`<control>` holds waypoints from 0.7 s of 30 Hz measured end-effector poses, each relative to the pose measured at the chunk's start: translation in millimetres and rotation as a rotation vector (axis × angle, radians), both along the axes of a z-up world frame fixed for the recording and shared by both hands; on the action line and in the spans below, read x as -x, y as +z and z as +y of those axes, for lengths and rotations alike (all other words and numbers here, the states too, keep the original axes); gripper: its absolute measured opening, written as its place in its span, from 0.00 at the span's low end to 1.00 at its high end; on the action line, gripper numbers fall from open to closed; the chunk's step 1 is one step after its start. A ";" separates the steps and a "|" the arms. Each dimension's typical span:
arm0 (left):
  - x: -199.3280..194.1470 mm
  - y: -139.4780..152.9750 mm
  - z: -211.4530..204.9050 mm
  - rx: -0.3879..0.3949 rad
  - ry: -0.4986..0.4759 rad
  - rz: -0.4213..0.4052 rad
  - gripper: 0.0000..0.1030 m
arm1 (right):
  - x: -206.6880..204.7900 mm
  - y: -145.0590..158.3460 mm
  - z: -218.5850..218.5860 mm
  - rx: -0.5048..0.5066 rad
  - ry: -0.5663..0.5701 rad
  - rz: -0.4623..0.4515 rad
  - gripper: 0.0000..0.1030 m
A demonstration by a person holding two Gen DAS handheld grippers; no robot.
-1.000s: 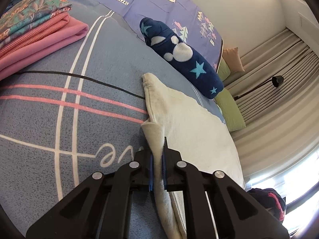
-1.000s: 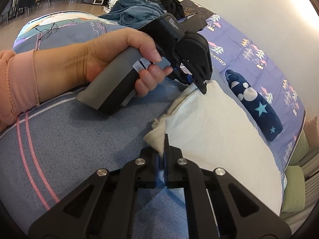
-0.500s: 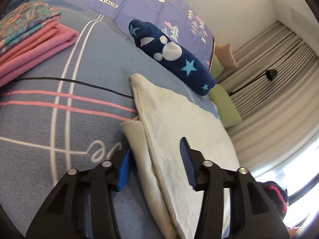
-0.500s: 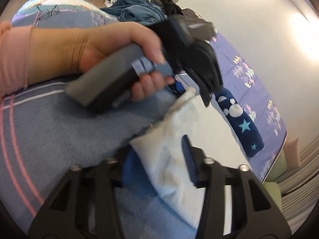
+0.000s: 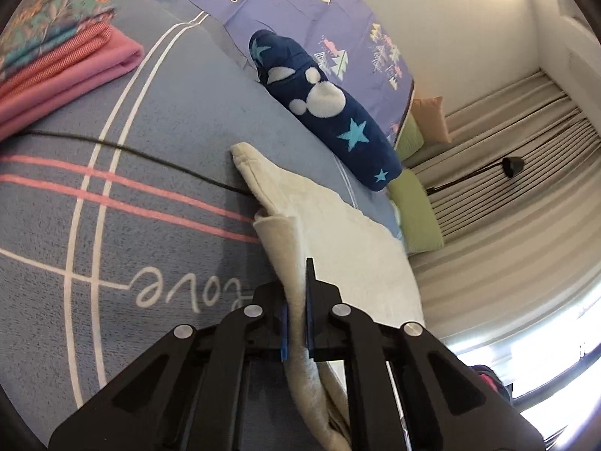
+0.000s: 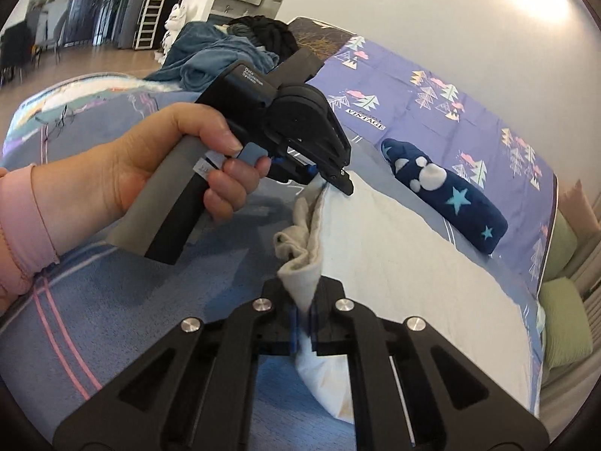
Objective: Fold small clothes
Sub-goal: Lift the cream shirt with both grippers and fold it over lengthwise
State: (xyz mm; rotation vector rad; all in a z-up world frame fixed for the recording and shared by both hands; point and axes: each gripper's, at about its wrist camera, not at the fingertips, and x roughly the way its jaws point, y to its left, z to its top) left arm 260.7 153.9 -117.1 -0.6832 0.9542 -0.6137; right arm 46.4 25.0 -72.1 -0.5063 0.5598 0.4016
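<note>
Cream cloth (image 5: 330,225) lies on a grey-blue bedspread (image 5: 157,120) striped in pink and white, its near edge pinched at two spots. The left gripper (image 5: 296,300) has just been closing and now clamps a fold of the cloth's near side between its blue pads. In the right wrist view, the right gripper (image 6: 305,312) is closed tight on a bunched corner of the same cloth (image 6: 394,255), lifted off the bed, while a hand (image 6: 150,176) in a pink sleeve holds the left gripper (image 6: 343,182) at the cloth's upper edge. The rest of the cloth spreads towards a navy star-print roll (image 5: 330,112) beyond it. Folded pink clothes (image 5: 64,71) sit stacked well apart at the far left. A black cable (image 5: 124,148) crosses the open bedspread and meets the cloth's far corner.
</note>
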 end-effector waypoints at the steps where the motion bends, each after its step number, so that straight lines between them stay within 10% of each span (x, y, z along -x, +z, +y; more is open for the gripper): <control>1: -0.5 4.9 -2.9 -0.015 -0.003 0.000 0.06 | -0.7 3.7 -3.7 -0.019 -0.004 0.002 0.04; 21: -3.5 97.9 -130.3 -0.201 -0.054 -0.070 0.06 | -2.8 50.3 -161.4 -0.493 -0.192 0.053 0.04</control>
